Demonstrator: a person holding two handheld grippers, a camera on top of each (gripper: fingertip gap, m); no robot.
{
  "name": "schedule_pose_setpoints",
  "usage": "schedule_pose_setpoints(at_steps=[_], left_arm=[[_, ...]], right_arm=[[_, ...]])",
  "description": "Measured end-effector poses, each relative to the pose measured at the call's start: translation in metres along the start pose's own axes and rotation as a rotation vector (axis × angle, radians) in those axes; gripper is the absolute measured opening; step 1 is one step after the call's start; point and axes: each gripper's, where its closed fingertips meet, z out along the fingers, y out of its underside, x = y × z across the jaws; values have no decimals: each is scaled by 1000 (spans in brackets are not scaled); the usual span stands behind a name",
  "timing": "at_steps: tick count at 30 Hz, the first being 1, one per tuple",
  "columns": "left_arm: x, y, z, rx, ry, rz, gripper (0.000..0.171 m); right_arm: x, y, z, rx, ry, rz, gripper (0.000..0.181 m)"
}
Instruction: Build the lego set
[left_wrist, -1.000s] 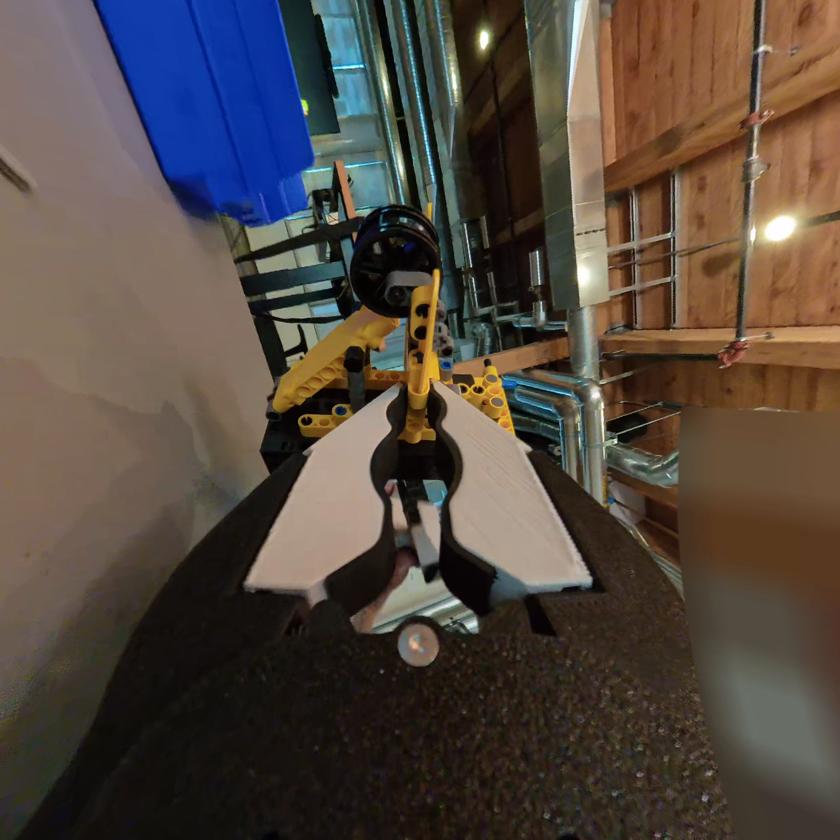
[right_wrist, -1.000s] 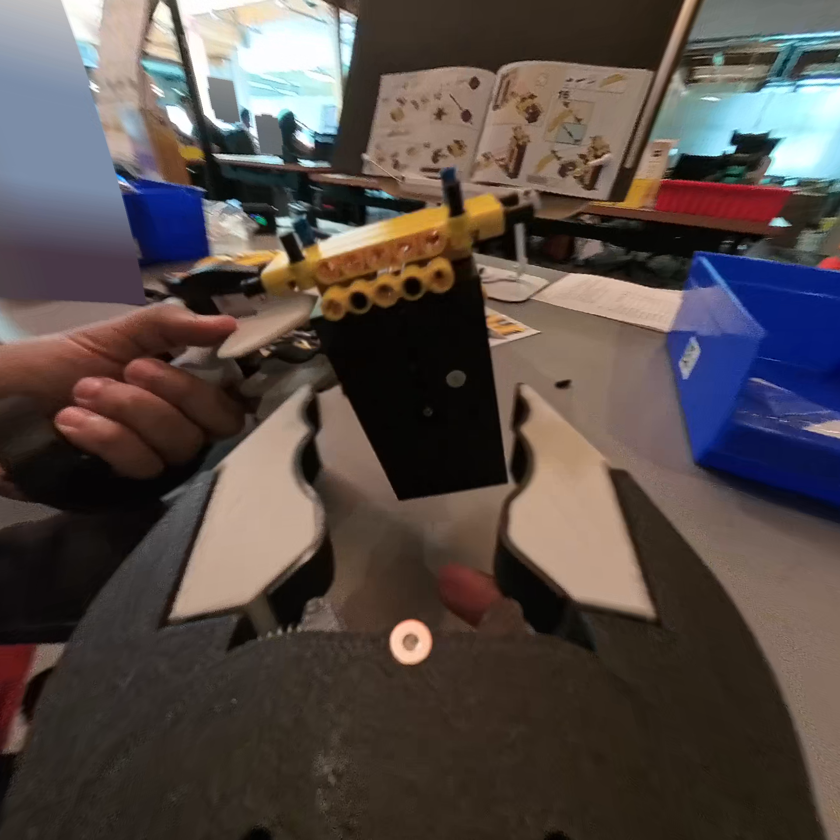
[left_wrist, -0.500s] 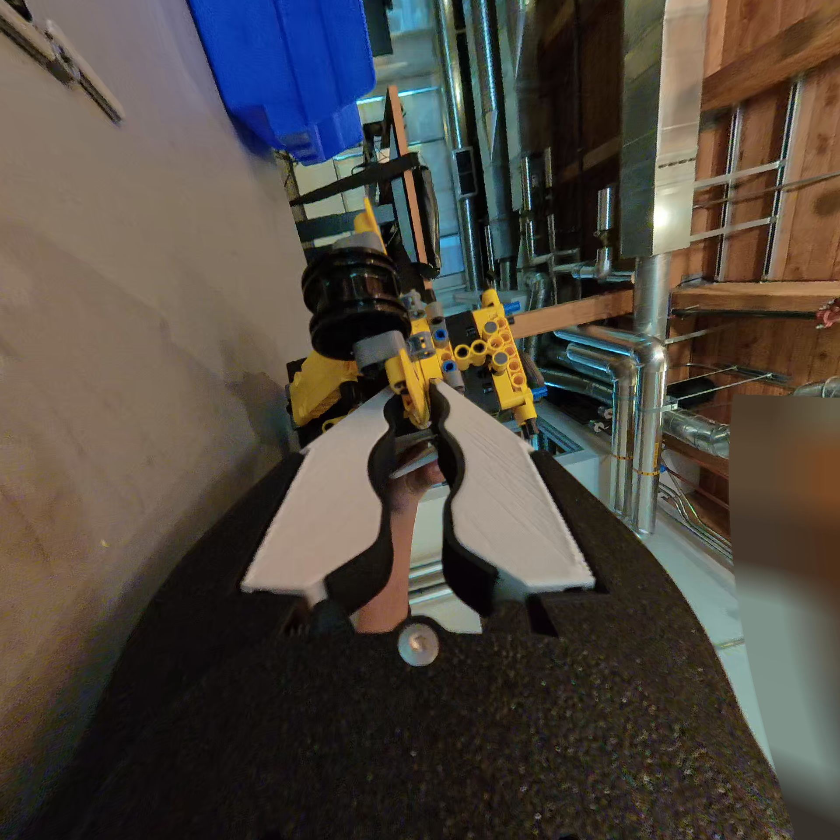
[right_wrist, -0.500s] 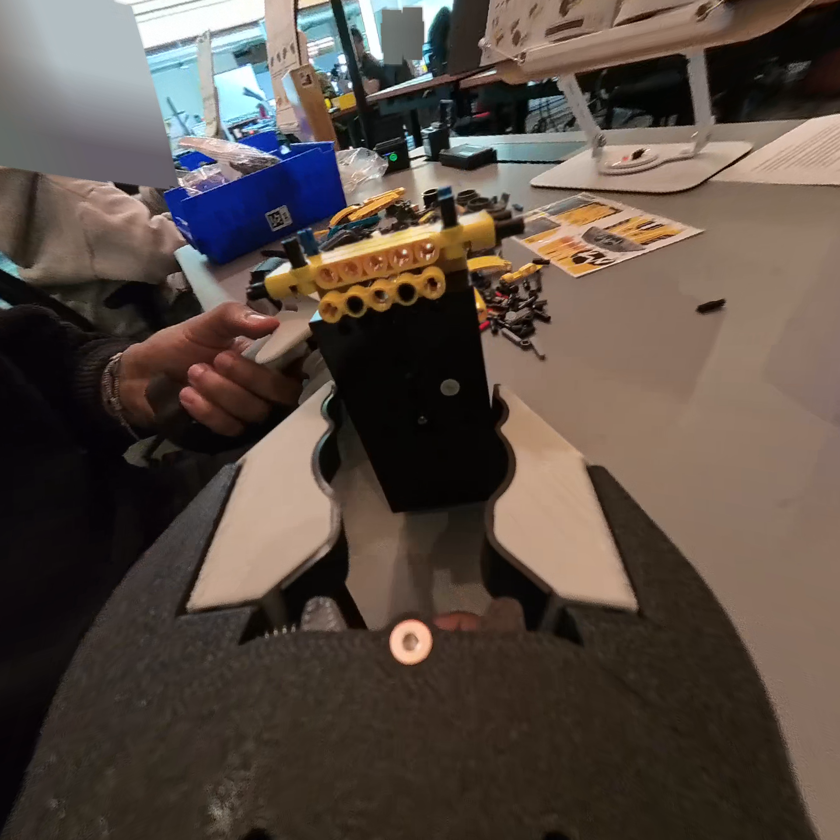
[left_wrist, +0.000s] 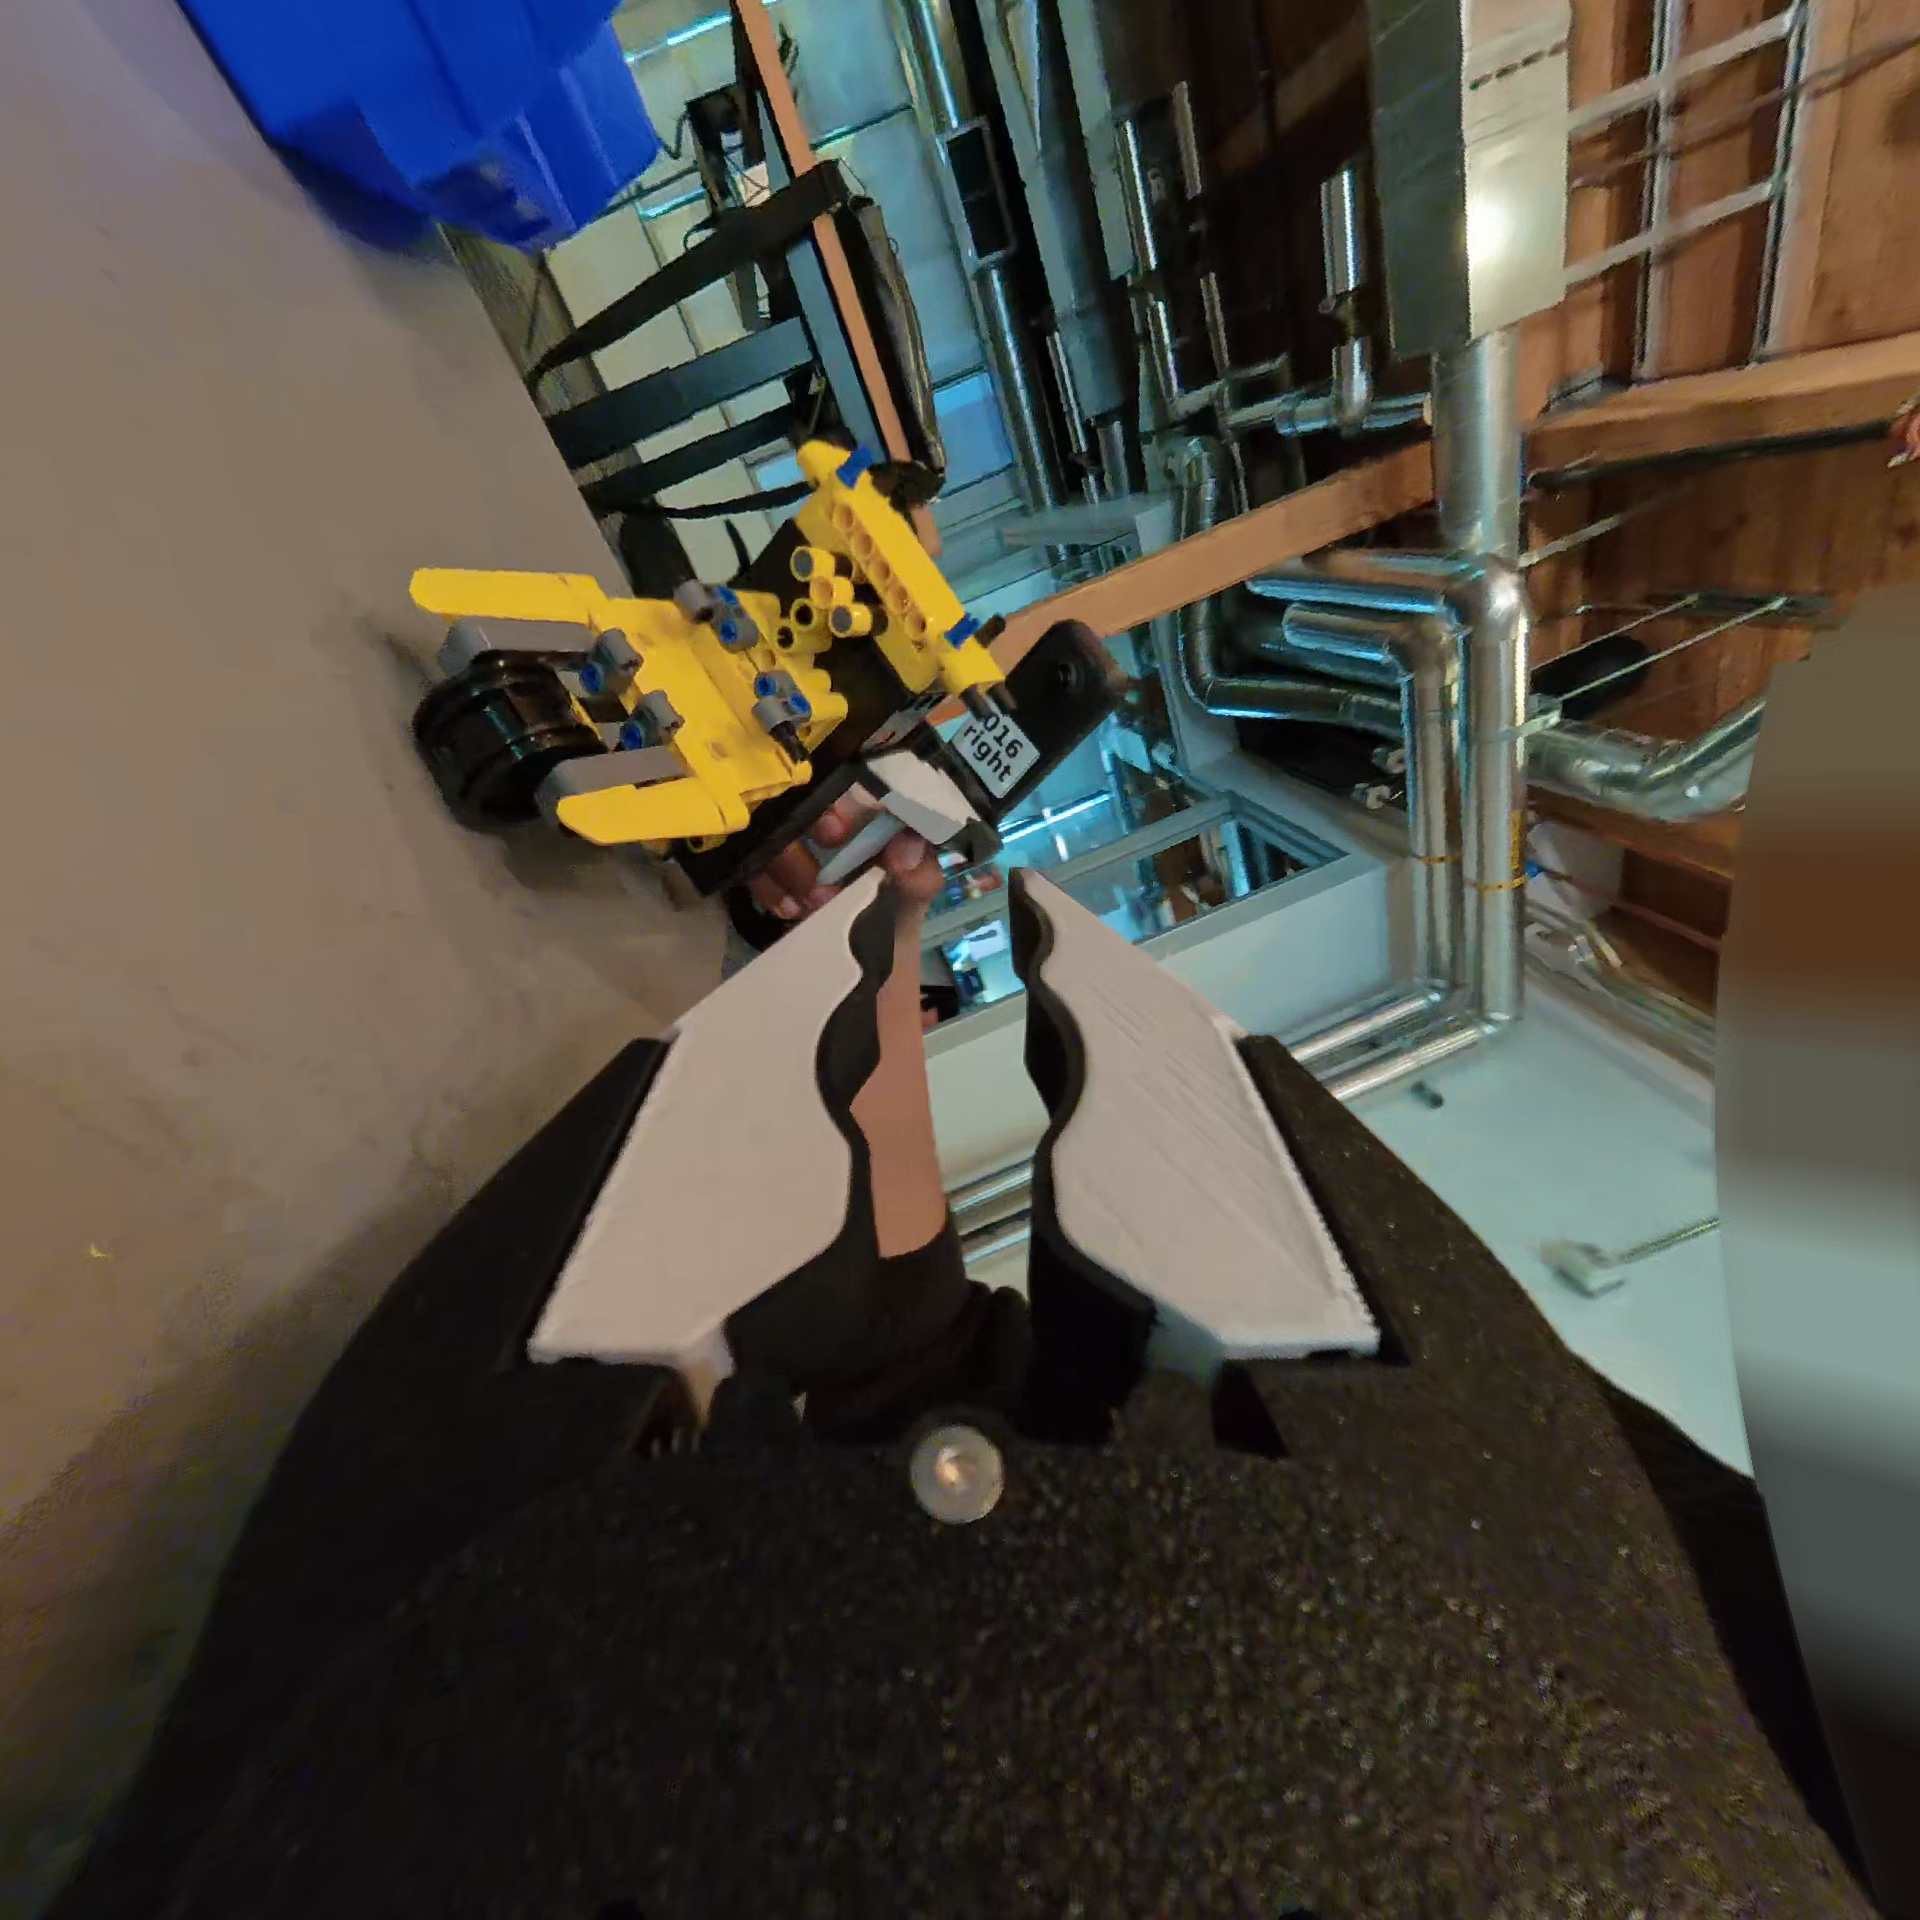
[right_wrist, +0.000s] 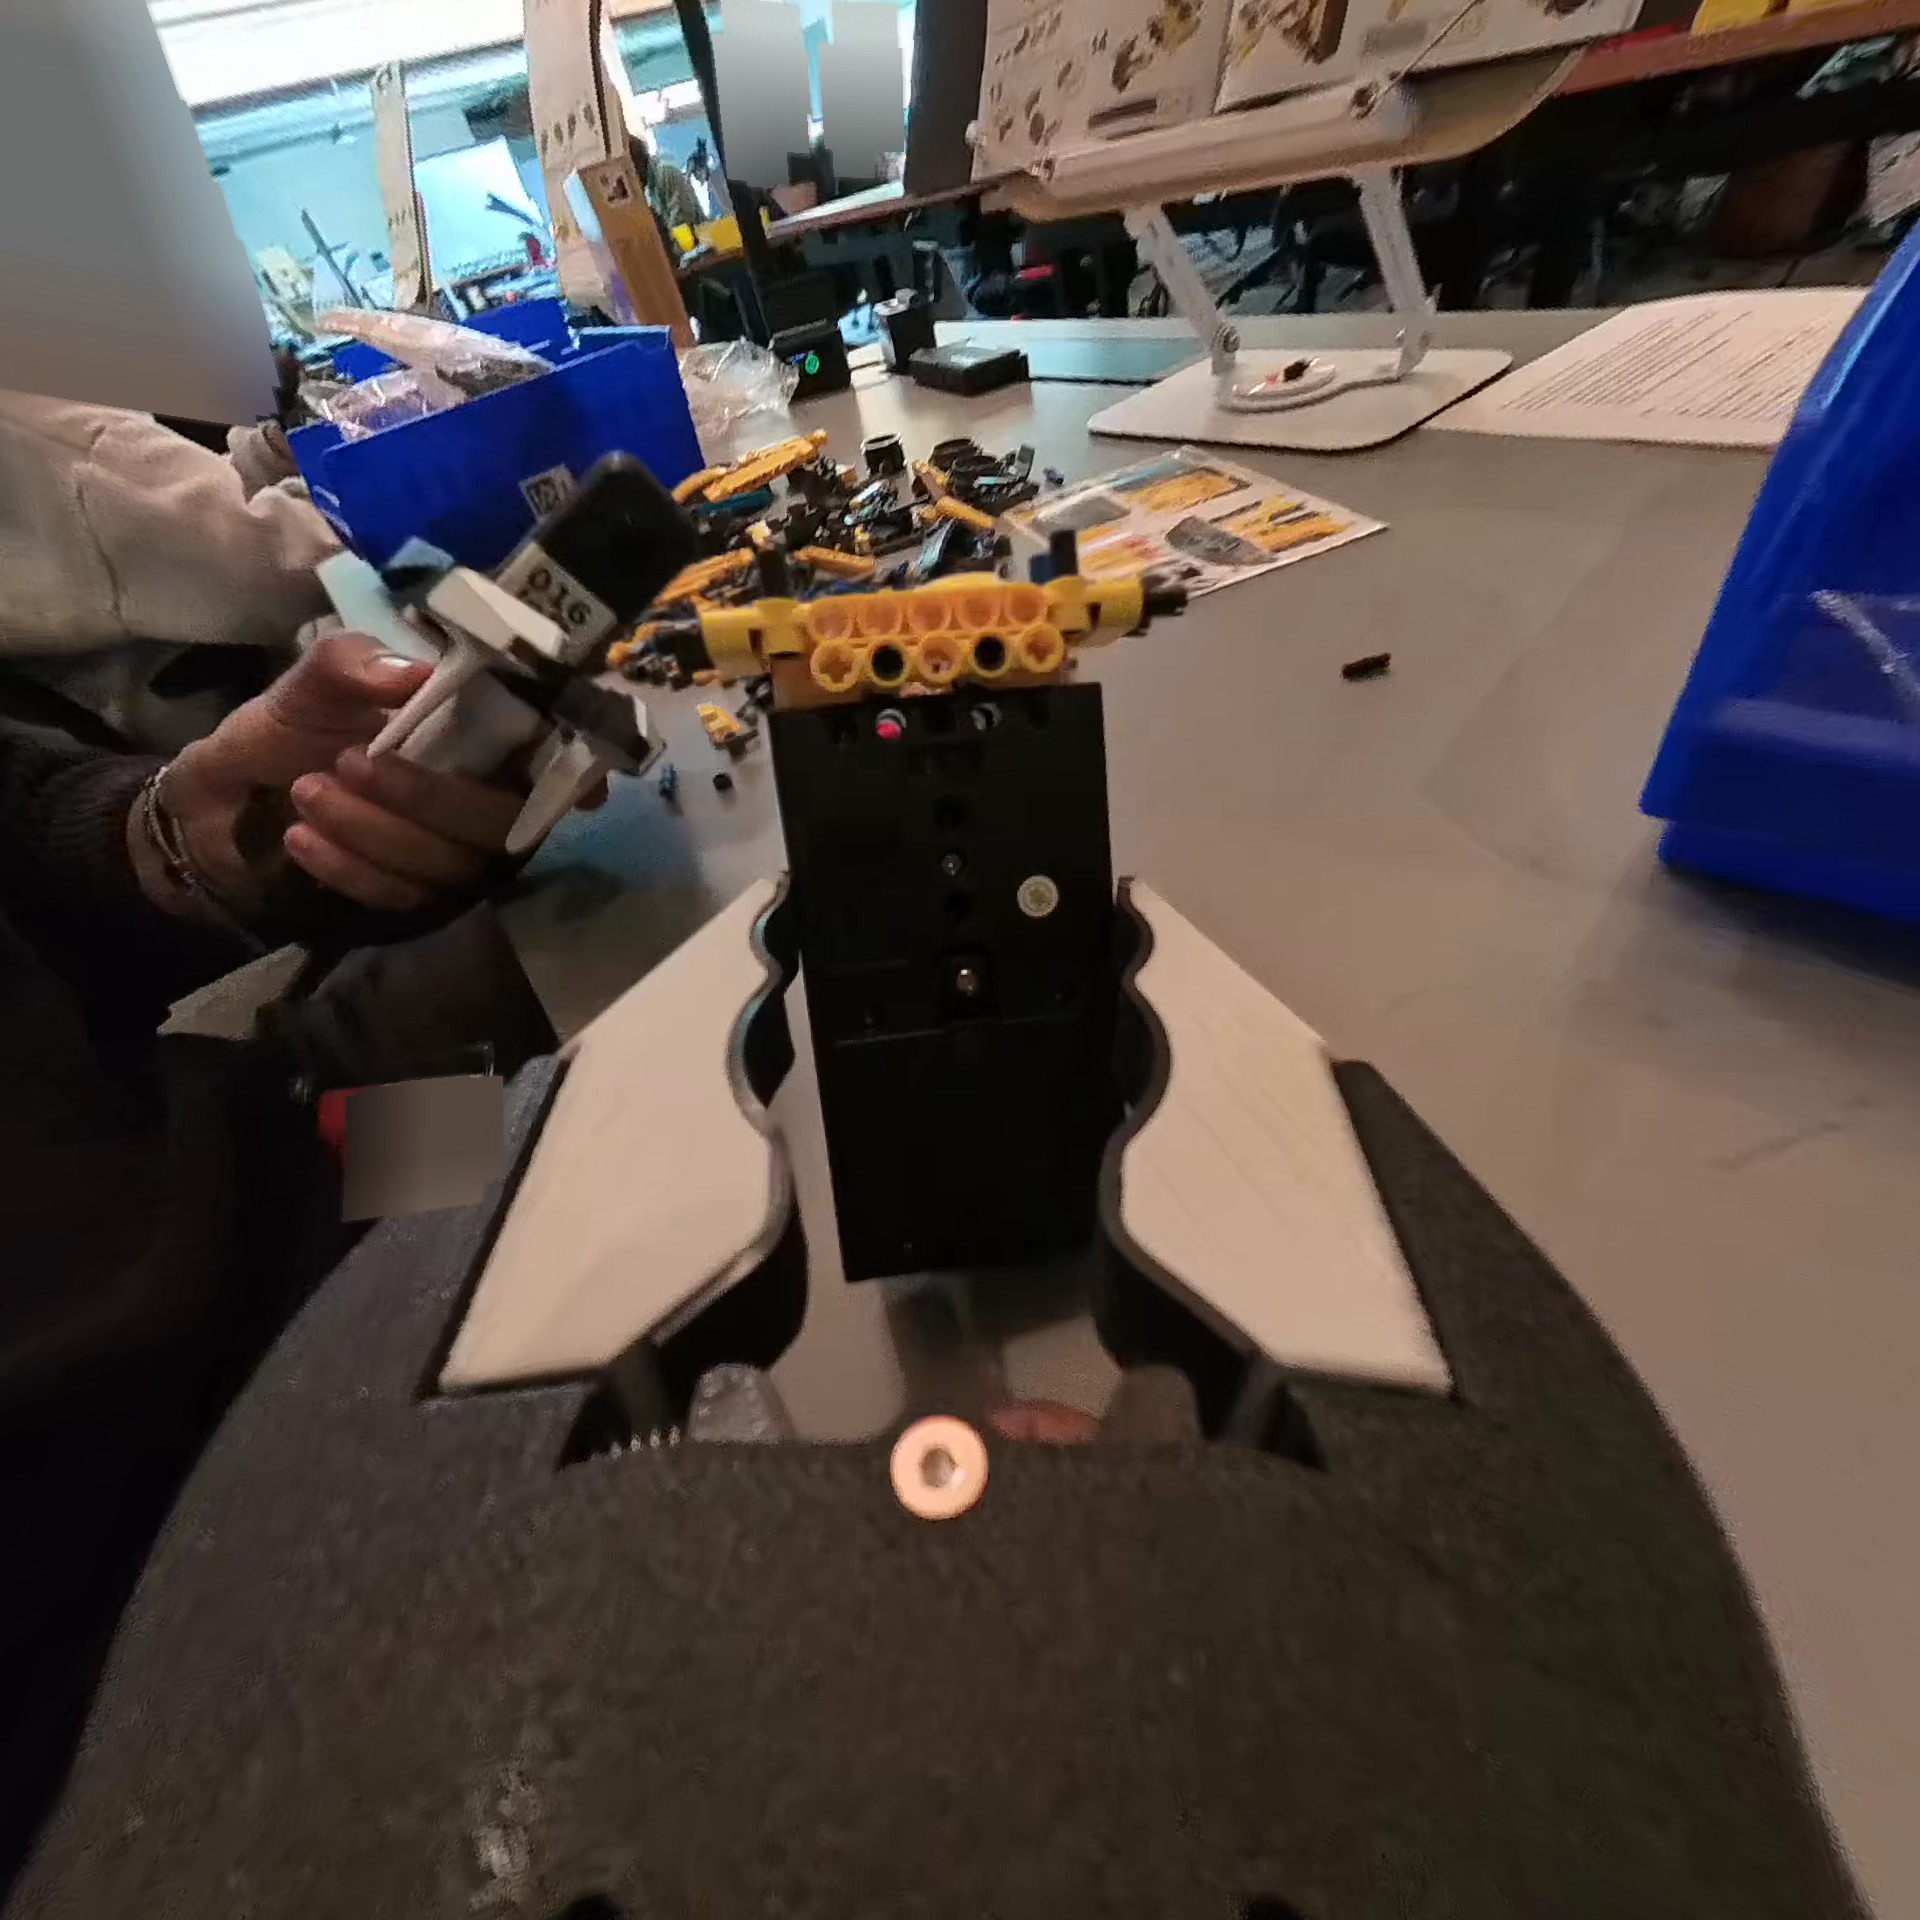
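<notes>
We are holding the right tongs (right_wrist: 940, 1049) closed on the black block (right_wrist: 940, 977) of a yellow-and-black brick model, one finger pressing on each side of it, the block standing upright between them. A yellow holed beam (right_wrist: 925, 634) is sitting across the top of the block. Our left tongs (left_wrist: 951, 899) are standing a little open with nothing between the fingers, just short of the model and apart from it. In the left wrist view the model's yellow frame (left_wrist: 665, 717) and a black wheel (left_wrist: 488, 727) are hanging close to the grey bench (left_wrist: 208, 831); whether the wheel is touching it we cannot tell.

Beyond the model, loose bricks (right_wrist: 883, 509) are lying scattered on the bench beside a printed sheet (right_wrist: 1195, 520), with a blue bin (right_wrist: 499, 457) to the left, another blue bin (right_wrist: 1808, 644) to the right, and an open booklet (right_wrist: 1195, 62) on a white stand (right_wrist: 1299, 384) behind.

In our judgement, good handling here means keeping the right grip square and low on the block so the model is not twisting, and bringing the left tongs in slowly along the frame.
</notes>
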Motion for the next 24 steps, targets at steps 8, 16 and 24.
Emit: schedule_pose_setpoints(at_steps=[8,16,24], left_arm=[[-4,0,-1,-134,-165,308,21],[-10,-17,-7,-212,-353,634,22],[-16,-45,-8,-181,-364,636,22]], right_arm=[[0,3,4,-18,5,11,59],[6,12,2,-37,93,-31,87],[11,23,3,-64,228,-130,87]])
